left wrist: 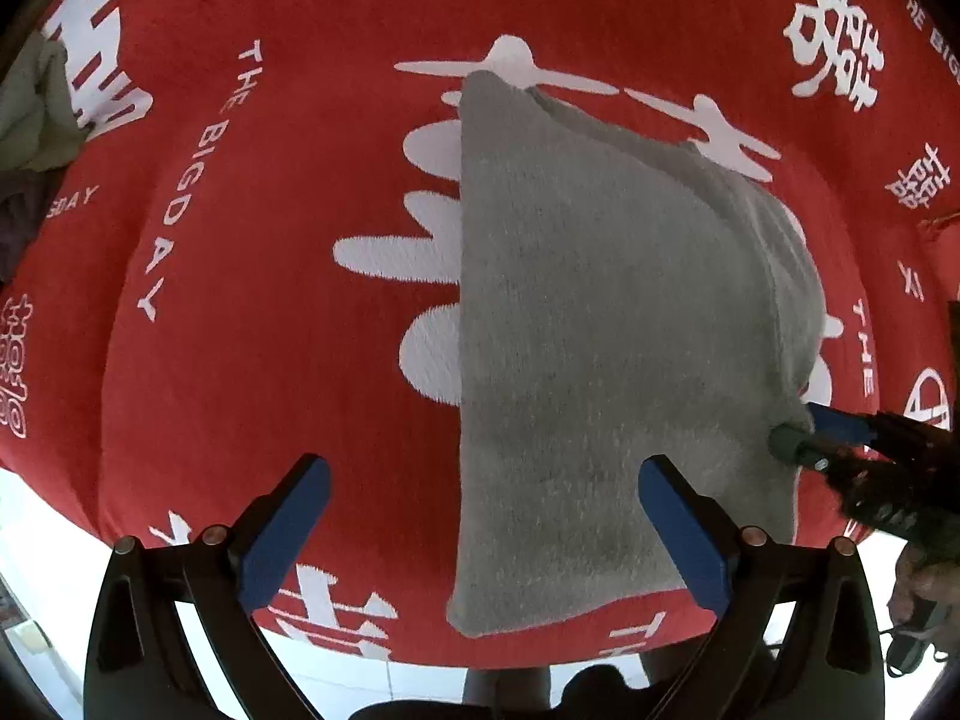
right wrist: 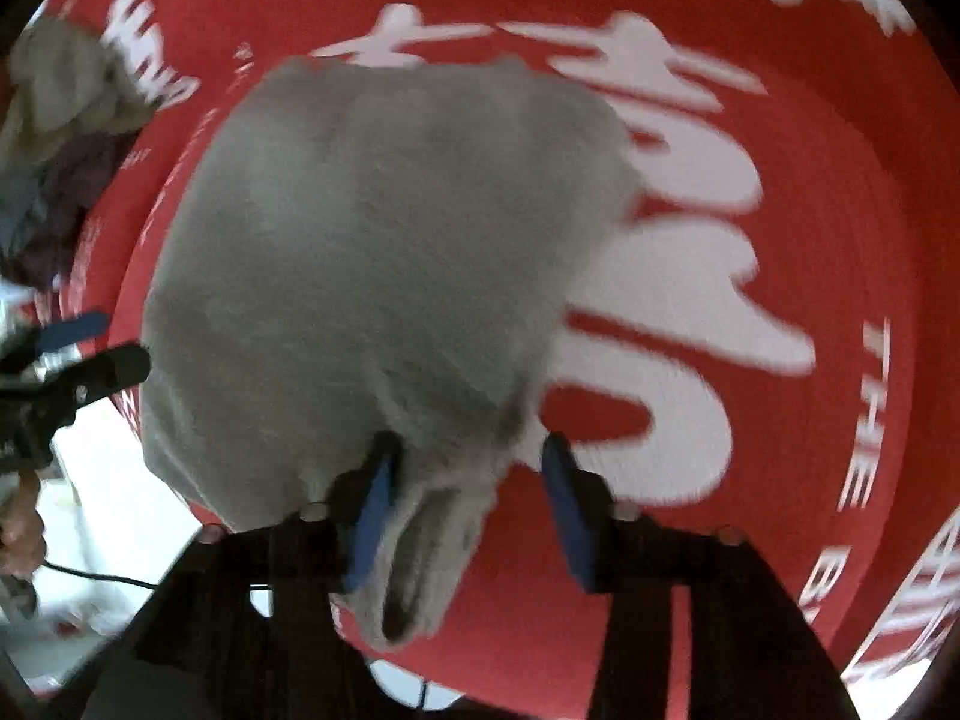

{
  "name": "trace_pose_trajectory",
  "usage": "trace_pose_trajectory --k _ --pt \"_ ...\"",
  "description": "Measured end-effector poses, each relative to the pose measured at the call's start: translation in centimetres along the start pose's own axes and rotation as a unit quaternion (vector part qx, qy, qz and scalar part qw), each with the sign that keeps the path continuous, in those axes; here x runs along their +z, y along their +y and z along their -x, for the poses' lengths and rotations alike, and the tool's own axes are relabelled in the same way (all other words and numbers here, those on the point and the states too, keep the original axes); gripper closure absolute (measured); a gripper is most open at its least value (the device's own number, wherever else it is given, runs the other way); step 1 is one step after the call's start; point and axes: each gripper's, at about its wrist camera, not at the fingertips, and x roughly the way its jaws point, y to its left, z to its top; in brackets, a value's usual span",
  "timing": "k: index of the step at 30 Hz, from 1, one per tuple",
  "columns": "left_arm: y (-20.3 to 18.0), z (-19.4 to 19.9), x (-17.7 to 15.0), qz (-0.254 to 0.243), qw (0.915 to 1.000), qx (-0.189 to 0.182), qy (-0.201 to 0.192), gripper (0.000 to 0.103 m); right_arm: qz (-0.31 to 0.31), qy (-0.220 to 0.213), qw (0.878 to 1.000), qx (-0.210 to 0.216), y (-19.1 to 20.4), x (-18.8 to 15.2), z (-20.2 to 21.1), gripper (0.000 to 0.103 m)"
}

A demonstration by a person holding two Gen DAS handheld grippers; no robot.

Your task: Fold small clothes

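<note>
Spread wide, the left gripper (left wrist: 483,516) hovers released over the grey garment (left wrist: 600,330). Right gripper (right wrist: 468,504) fingers stand apart around its edge on the red table cover (left wrist: 270,360).

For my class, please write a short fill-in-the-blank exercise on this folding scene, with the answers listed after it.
1. The fluffy garment being folded is ____ in colour.
2. It lies on a ____ blanket with white lettering.
3. The left gripper has its jaws ____.
4. A pile of other clothes lies to the garment's ____.

Answers: grey; red; open; left
</note>
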Motion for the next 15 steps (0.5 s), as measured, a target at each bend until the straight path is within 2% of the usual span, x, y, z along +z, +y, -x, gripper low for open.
trace_pose_trajectory --k 3,12,15 --pt "-0.3 0.2 -0.3 -0.003 1.0000 0.007 0.005 0.000 -0.046 -0.006 0.999 0.027 -1.4 -0.6 1.0 0.050" --pt "-1.2 0.6 -2.0 -0.009 0.9989 0.038 0.028 0.000 -0.063 -0.003 0.998 0.016 0.0 -2.2 4.1 0.047" --pt "-1.6 0.9 -2.7 -0.017 0.9984 0.041 0.035 0.000 -0.074 -0.002 0.997 0.018 0.4 -2.1 4.4 0.043"
